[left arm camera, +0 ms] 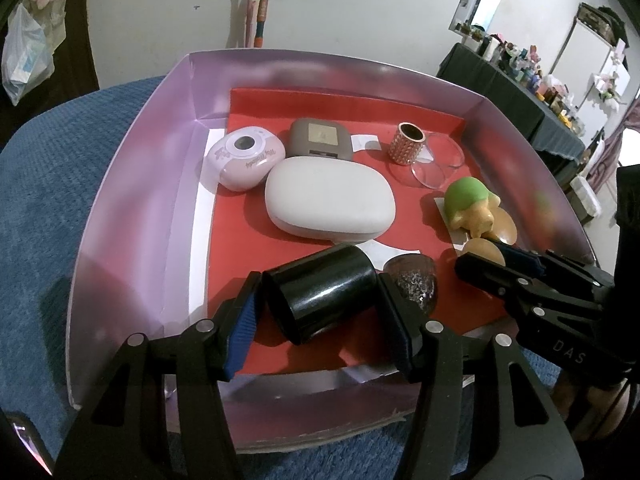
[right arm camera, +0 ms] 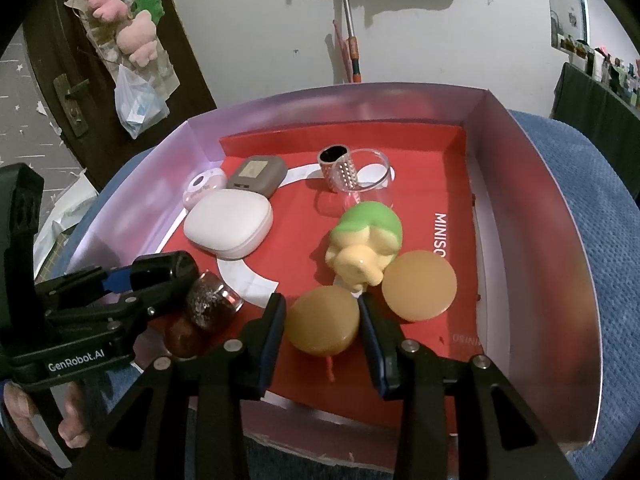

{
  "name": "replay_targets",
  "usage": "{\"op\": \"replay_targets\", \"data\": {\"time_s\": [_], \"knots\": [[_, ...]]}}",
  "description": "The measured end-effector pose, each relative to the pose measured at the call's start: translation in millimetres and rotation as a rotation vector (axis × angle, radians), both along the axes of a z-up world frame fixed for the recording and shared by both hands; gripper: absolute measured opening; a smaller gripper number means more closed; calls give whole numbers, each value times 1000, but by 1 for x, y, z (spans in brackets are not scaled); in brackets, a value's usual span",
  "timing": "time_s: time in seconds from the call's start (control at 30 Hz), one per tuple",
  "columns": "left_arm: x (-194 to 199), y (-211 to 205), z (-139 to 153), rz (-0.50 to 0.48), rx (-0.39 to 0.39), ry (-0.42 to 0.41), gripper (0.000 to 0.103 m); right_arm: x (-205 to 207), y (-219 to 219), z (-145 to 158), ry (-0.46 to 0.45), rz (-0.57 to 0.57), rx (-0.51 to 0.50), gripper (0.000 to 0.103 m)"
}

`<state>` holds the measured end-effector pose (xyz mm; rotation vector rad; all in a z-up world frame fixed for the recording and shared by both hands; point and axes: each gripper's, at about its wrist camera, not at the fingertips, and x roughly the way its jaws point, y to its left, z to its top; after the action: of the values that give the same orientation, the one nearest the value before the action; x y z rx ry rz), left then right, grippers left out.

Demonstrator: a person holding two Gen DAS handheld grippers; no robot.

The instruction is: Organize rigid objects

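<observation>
left gripper point(left arm camera: 318, 312) clamps black cylinder point(left arm camera: 324, 292); right gripper point(right arm camera: 322, 322) closes round tan disc point(right arm camera: 323, 320) beside turtle figure point(right arm camera: 366, 242); next, lift clear.

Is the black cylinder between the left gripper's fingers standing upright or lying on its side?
The black cylinder is lying on its side: its round end faces left, and its curved wall runs across between the left gripper fingers.

Both grippers are matte black with silver screws and blue finger pads: the left gripper point(right arm camera: 156, 276) reads "GenRobot.AI", the right gripper point(left arm camera: 500, 264) "DAS"; bare skin shows behind.
</observation>
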<state>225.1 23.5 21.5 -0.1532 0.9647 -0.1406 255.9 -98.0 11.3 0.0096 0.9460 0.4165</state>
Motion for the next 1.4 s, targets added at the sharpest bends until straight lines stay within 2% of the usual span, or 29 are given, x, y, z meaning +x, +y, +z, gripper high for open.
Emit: {"op": "replay_targets", "data": {"time_s": [0.37,0.5,0.73,0.8,0.97,1.13,1.17,1.23,1.4], "knots": [[-4,0,0,12,8,-3,55,-1,-1,1,0,-3,5,40],[-7,1,3,16,9,-14,55,-4,-1,5,-7,-4,14,47],[-13,1,8,23,12,-29,56,-10,-5,12,-23,-8,23,48],[-16,2,9,23,3,-33,61,-12,-6,15,-27,-10,26,50],[-25,-1,15,12,-1,-51,68,-20,-7,22,-43,-10,37,54],[-35,-3,20,7,-3,-68,74,-28,-10,29,-61,-12,47,62],[-37,-3,21,9,-3,-72,76,-30,-11,29,-63,-14,51,62],[-41,-3,22,18,1,-84,88,-33,-12,31,-65,-16,60,63],[-51,0,29,23,-9,-112,89,-40,-15,34,-76,-22,76,72]]}}
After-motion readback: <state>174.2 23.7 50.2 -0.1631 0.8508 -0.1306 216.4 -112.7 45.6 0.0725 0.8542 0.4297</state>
